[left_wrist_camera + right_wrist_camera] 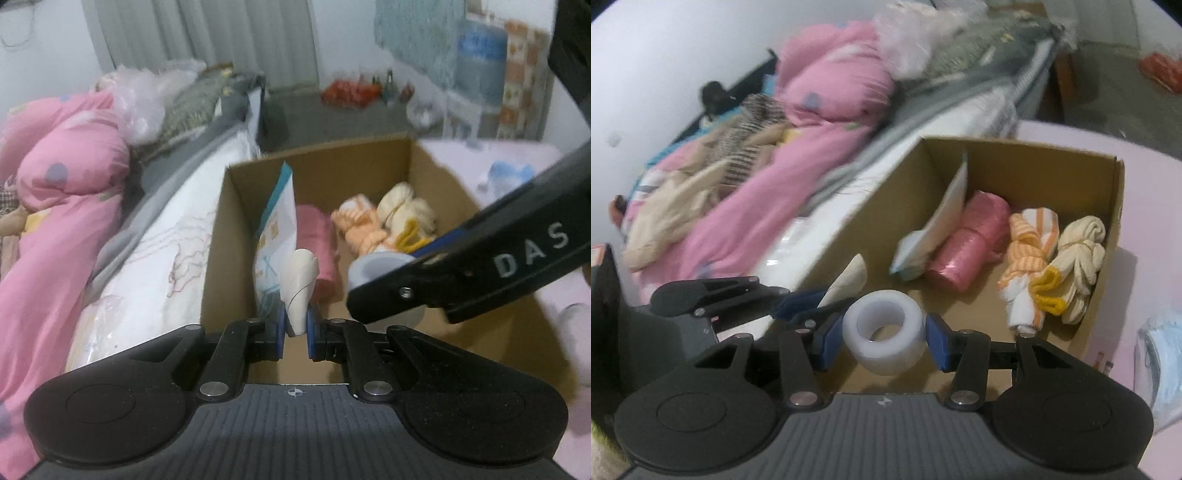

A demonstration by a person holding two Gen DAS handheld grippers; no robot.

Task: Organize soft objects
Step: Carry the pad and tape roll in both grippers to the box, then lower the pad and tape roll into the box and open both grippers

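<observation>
An open cardboard box [325, 162] [1027, 162] stands on a pink surface. Inside are a white packet [277, 221] [945, 214], a pink roll [317, 243] [967, 243], an orange-striped cloth bundle [358, 225] [1030, 254] and a cream cloth bundle [406, 210] [1078, 247]. My left gripper [295, 332] [812, 299] is shut on a cream curved soft object [299, 284] [849, 280] over the box's near left part. My right gripper [882, 339] [388, 284] is shut on a translucent white ring-shaped roll [882, 332] [373, 266] above the box's front.
A bed with a pink quilt [62, 206] [820, 122], clothes and a plastic bag [144, 99] lies left of the box. A light blue item [1160, 354] [509, 177] lies on the pink surface [1145, 206] to the right. Red bags [347, 92] sit on the floor beyond.
</observation>
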